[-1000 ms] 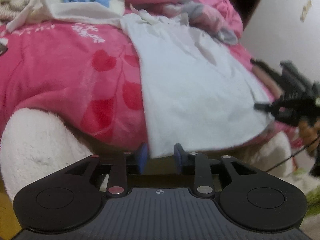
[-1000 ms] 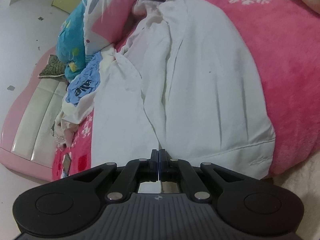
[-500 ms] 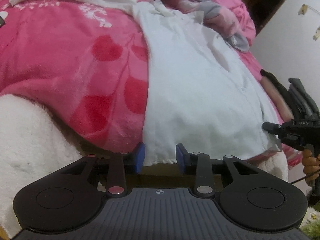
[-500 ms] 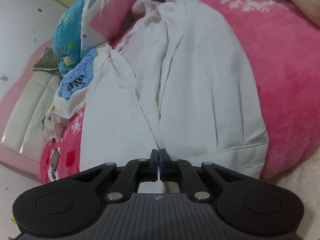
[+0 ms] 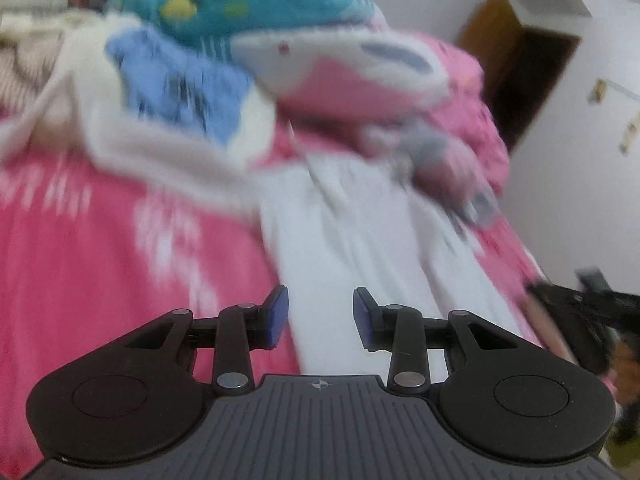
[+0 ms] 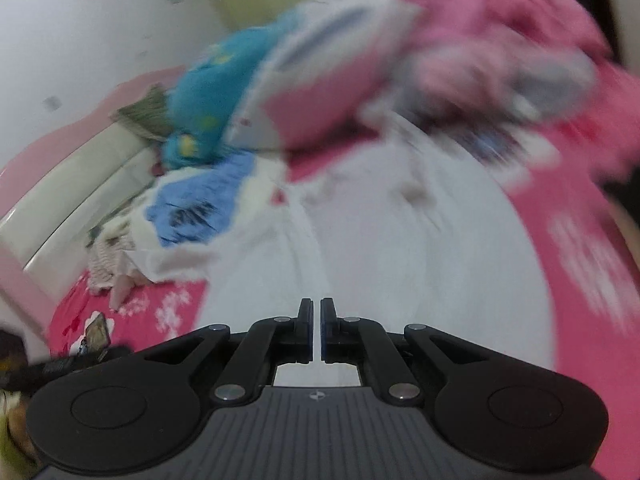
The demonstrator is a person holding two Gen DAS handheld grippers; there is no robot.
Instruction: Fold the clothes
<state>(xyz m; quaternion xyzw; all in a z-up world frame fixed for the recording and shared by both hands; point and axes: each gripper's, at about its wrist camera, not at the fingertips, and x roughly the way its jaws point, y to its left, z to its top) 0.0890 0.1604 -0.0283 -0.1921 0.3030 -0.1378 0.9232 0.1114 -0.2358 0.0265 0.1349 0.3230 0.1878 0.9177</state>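
Lying lengthwise on the pink blanket (image 5: 80, 260), the white garment (image 5: 360, 240) is being shown in the left wrist view, blurred, running from the pile of clothes at the far end down toward the camera. The left gripper (image 5: 320, 316) is being held with its blue pads (image 5: 277, 314) parted; the near edge of the garment is seen in the gap between them, but no pad is pressing on it. A blue cloth (image 5: 180, 92), a teal cushion (image 5: 240, 4) and a pink and white pillow (image 5: 352, 72) are being shown heaped beyond. At the right edge the other gripper is being glimpsed as a dark shape.

Through the right wrist view, the right gripper (image 6: 316, 328) is being shown with its jaws nearly together, a thin sliver of white cloth caught between them, so the white garment (image 6: 400, 248) is being gripped at its near edge. The same pile is being seen blurred beyond it, beside a cream headboard (image 6: 72, 200).
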